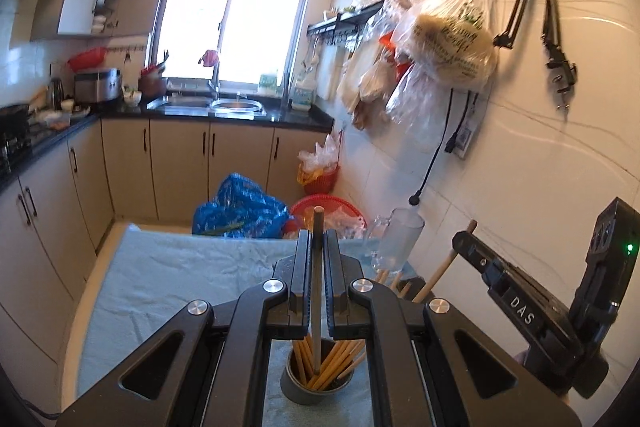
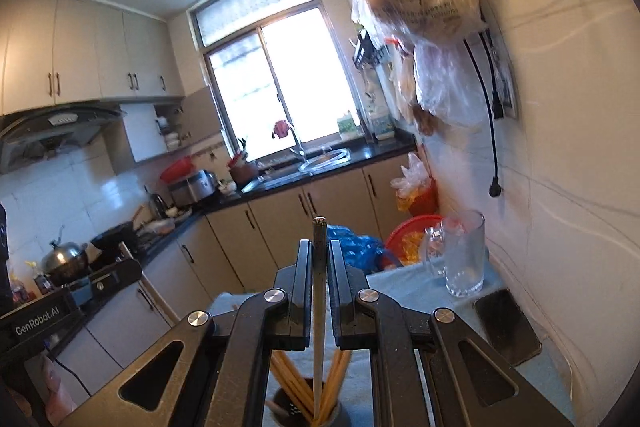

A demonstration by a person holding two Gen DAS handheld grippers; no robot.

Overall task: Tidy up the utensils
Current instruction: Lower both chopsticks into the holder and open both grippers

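Both grippers clamped on single chopsticks above the holder cup.

The left gripper (image 1: 317,239) has its jaws pinched narrow on one grey chopstick (image 1: 316,287), which stands upright between them with its tip poking above. Below it, near on the blue-cloth table (image 1: 160,275), sits the grey holder cup (image 1: 316,383), filled with yellow chopsticks (image 1: 332,359) leaning fanwise. The right gripper (image 2: 320,247) is likewise closed tight on a grey chopstick (image 2: 319,307), whose lower end reaches toward the same cup (image 2: 308,411); whether it touches the bottom is unclear. A glass mug (image 2: 464,259) stands at the table's far right by the tiled wall, a dark phone (image 2: 508,323) lying just nearer.
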